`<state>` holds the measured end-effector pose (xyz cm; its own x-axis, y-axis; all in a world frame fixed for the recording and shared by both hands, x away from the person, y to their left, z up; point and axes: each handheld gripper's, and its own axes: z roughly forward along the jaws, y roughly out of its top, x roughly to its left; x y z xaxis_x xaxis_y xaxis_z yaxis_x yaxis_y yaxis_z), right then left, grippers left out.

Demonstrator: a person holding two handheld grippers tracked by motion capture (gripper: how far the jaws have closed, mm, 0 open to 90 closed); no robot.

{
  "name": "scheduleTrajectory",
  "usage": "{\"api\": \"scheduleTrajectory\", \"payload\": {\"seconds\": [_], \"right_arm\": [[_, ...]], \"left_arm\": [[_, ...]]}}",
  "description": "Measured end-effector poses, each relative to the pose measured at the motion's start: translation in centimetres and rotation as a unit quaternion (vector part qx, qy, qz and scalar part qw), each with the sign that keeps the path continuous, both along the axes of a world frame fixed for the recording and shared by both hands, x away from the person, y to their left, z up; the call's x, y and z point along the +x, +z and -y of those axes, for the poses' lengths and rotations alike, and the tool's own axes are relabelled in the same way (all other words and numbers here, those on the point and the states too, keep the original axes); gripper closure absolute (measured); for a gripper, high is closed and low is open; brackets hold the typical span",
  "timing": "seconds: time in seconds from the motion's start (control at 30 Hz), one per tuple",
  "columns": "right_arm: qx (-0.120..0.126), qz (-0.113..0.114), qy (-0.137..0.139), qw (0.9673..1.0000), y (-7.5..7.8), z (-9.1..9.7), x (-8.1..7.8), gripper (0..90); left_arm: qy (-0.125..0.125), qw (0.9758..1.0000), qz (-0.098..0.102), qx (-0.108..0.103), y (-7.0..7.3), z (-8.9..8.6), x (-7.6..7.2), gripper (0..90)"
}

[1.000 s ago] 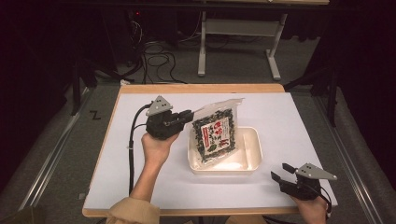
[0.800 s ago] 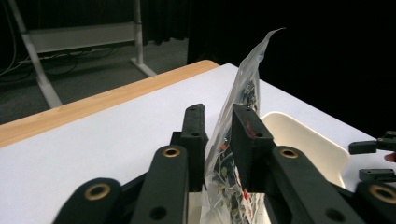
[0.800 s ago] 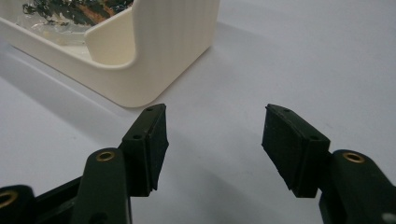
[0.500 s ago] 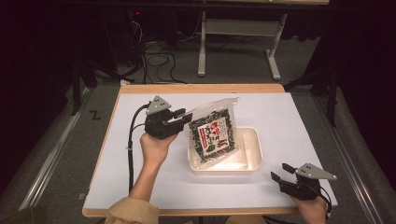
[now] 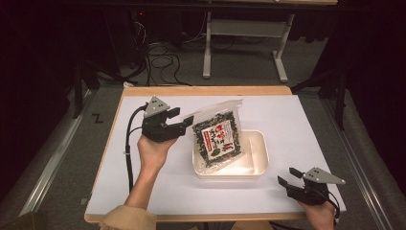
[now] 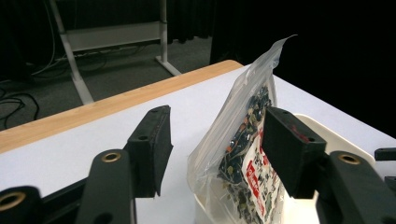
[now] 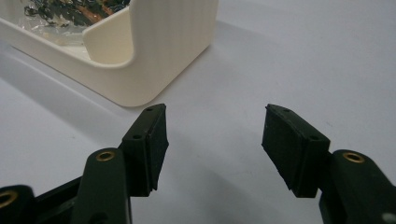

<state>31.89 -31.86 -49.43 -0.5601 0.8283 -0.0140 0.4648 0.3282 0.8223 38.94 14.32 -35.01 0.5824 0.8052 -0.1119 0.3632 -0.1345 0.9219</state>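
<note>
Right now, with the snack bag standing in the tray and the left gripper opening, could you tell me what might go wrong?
1. The left gripper's jaws have just been opening around the snack bag, which leans half upright in the cream tray; unsupported, it may flop over the rim onto the table.
2. Pulling the gripper back could snag the bag's clear top edge and drag it out.
3. The right gripper rests open near the tray; it might nudge it.

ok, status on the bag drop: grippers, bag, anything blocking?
Left gripper jaws just opened, snack bag between the pads, not pinched. Bag propped tilted in the cream tray. Right gripper open, resting on the table beside the tray. Nothing in the way.
</note>
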Motion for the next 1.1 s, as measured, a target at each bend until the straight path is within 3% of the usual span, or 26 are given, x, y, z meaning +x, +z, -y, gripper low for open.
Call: {"api": "scheduleTrajectory", "payload": {"seconds": [0.1, 0.57, 1.1], "right_arm": [[-0.001, -0.001, 0.0, 1.0, 0.0, 0.0, 0.0, 40.9], [-0.002, 0.0, 0.001, 1.0, 0.0, -0.1, 0.0, 40.9], [-0.003, 0.002, 0.002, 1.0, 0.0, -0.2, 0.0, 40.9]], "left_arm": [[0.003, 1.0, 0.005, 0.008, 0.3, -0.1, -0.4, 39.8], [0.005, 0.9999, 0.015, -0.007, 1.3, -1.5, -2.4, 35.0], [0.003, 0.9999, 0.001, -0.016, 1.4, -2.8, -4.8, 33.5]]}}
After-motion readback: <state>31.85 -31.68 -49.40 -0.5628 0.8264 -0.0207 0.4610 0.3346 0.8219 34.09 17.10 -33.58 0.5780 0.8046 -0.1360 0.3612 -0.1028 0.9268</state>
